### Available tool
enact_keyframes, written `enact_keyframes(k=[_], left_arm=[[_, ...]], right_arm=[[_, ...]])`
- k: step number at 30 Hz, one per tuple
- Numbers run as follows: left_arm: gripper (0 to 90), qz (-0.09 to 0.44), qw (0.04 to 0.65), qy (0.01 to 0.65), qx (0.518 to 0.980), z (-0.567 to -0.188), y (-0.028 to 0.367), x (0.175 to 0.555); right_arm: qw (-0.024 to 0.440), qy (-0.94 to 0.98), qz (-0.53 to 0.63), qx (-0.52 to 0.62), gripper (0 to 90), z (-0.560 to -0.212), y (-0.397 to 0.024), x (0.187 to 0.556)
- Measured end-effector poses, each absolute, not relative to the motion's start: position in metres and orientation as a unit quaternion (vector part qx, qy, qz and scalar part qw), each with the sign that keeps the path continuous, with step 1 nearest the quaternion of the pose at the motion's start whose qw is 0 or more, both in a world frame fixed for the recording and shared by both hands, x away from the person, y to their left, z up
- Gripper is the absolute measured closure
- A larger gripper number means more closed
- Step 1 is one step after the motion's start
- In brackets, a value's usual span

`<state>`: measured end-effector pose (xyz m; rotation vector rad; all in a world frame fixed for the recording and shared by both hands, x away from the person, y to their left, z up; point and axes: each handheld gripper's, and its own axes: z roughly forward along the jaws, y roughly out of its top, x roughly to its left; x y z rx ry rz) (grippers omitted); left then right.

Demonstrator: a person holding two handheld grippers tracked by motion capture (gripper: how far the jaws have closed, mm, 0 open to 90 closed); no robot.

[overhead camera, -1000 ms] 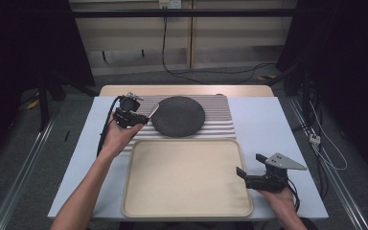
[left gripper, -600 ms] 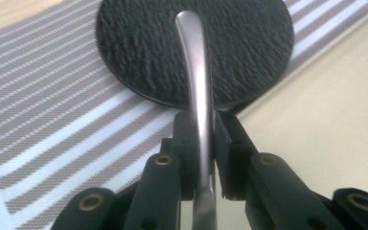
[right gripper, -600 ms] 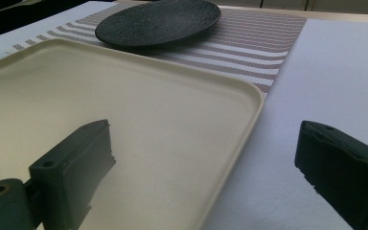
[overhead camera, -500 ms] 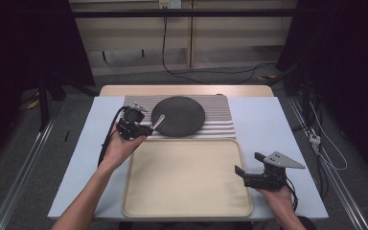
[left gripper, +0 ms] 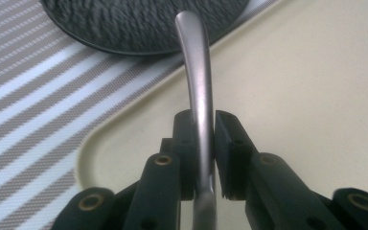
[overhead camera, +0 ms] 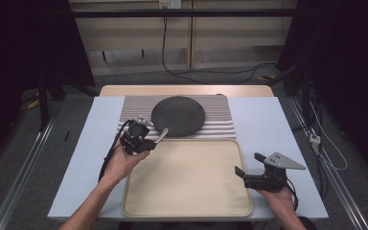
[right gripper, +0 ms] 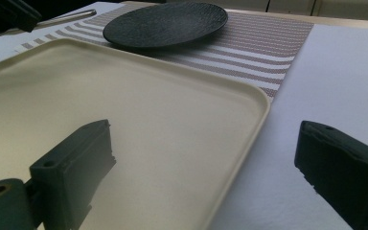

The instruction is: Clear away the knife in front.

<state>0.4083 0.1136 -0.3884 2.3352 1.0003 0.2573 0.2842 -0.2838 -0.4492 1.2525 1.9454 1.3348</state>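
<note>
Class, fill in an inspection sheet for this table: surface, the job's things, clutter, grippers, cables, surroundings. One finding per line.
Surface: pale table with a striped mat at the far side.
Job's things: metal utensil, its end hidden, held over the near-left corner of the beige tray; dark round plate on the mat.
Clutter: another utensil lies on the mat.
Grippers: left gripper shut on the utensil's handle; right gripper open, one finger over the tray's right edge, the other over the table.
Cables: a black cable trails from the left gripper; cables on the floor behind.
Surroundings: grey floor, dark stands at both sides.
</note>
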Motion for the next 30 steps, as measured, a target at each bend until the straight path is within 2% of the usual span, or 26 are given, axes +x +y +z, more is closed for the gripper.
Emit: enact_keyframes(k=[13,30], left_arm=[[79.8,0.064,0.274,0.378,0.882,-0.415,0.101,0.403],[79.7,0.051,0.253,0.391,0.883,-0.434,0.09,0.398]], right_arm=[[0.234,0.708,0.486,0.456,6.2,-0.449,-0.284,0.284],[0.234,0.709,0.486,0.454,6.2,-0.449,-0.284,0.284]])
